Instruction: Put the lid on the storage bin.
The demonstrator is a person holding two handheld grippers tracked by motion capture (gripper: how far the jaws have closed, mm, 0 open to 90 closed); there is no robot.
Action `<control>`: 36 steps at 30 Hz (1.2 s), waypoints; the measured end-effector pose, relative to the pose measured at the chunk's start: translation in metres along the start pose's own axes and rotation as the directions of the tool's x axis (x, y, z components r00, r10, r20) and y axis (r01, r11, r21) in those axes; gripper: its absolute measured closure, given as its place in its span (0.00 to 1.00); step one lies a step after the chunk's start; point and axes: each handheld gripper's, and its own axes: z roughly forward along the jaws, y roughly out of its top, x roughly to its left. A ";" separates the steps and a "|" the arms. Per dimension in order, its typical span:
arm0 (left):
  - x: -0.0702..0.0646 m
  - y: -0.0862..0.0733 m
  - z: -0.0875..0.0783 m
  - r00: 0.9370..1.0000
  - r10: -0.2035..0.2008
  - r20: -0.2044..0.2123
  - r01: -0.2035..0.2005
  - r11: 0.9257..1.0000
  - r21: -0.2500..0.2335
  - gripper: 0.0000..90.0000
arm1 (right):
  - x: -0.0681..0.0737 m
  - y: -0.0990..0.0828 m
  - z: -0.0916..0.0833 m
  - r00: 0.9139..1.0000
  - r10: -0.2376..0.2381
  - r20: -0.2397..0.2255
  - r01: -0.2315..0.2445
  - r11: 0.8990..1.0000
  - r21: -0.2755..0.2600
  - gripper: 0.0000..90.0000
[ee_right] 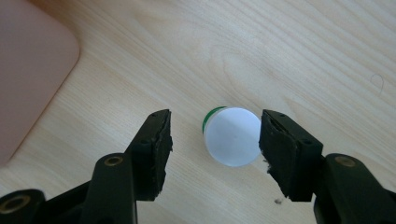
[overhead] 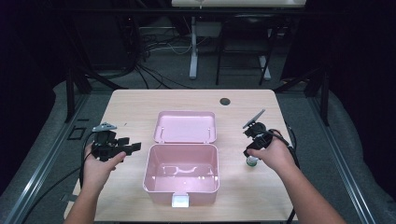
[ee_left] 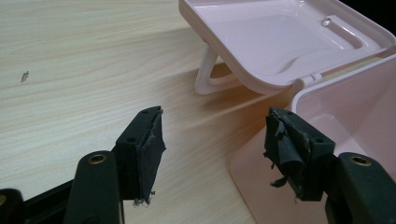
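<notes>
Our right gripper (ee_right: 215,156) hangs directly over a small white-capped bottle (ee_right: 232,135), looking down on its round cap, with a green band peeping out beneath. It stands upright on the bare wooden table (overhead: 130,105), so its long axis points up at us. Both jaws are spread, one on each side of the cap; the right pad appears to meet the cap's edge, the left stands apart, so nothing is gripped. In the high view the bottle (overhead: 252,161) sits just under the right hand (overhead: 273,153), to the right of the open pink box (overhead: 161,183).

We judge the right hand far nearer. Our left gripper (ee_left: 215,151), jaws also spread and empty, waits by the box's left wall, its lid (ee_left: 261,32) lying flung back.
</notes>
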 end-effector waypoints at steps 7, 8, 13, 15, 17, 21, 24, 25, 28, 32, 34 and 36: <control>0.001 0.000 0.001 1.000 -0.001 -0.005 0.001 1.000 0.006 0.42 | -0.003 0.001 0.002 1.000 0.016 -0.001 -0.016 1.000 0.020 0.49; 0.001 -0.001 0.001 1.000 -0.001 -0.007 0.001 1.000 0.005 0.42 | -0.004 0.001 0.003 1.000 0.017 -0.001 -0.017 1.000 0.024 0.49; 0.001 -0.001 0.001 1.000 -0.004 -0.006 0.004 1.000 0.008 0.42 | -0.007 -0.001 0.004 1.000 0.030 0.000 -0.030 0.999 0.043 0.49; 0.001 -0.001 0.001 1.000 -0.005 -0.006 0.005 1.000 0.008 0.42 | -0.008 -0.001 0.004 0.999 0.033 0.001 -0.033 0.999 0.040 0.49; 0.001 -0.001 0.002 1.000 -0.005 -0.005 0.005 1.000 0.009 0.42 | -0.010 -0.002 0.005 0.999 0.044 -0.003 -0.044 0.998 0.045 0.49; 0.001 -0.001 0.002 1.000 -0.005 -0.008 0.005 1.000 0.011 0.42 | -0.012 -0.002 0.008 0.999 0.044 0.000 -0.044 0.997 0.060 0.49; 0.001 -0.001 0.002 1.000 -0.006 -0.009 0.006 1.000 0.015 0.42 | -0.012 -0.003 0.010 0.999 0.049 -0.001 -0.049 0.997 0.056 0.49; 0.002 -0.002 0.003 1.000 -0.004 -0.010 0.005 1.000 0.015 0.42 | -0.013 -0.002 0.010 0.999 0.049 0.000 -0.049 0.996 0.078 0.49; 0.002 -0.002 0.003 1.000 -0.003 -0.011 0.004 1.000 0.017 0.42 | -0.014 -0.002 0.012 0.999 0.051 -0.002 -0.050 0.995 0.091 0.49; 0.002 -0.002 0.004 1.000 -0.006 -0.010 0.006 1.000 0.017 0.42 | -0.017 0.000 0.017 0.998 0.063 0.002 -0.063 0.992 0.108 0.49; 0.002 -0.002 0.004 1.000 -0.006 -0.010 0.006 1.000 0.017 0.42 | -0.018 0.000 0.019 0.998 0.065 -0.001 -0.065 0.992 0.110 0.49; 0.002 -0.002 0.004 1.000 -0.006 -0.011 0.006 1.000 0.018 0.42 | -0.017 0.000 0.020 0.998 0.068 0.003 -0.068 0.990 0.122 0.49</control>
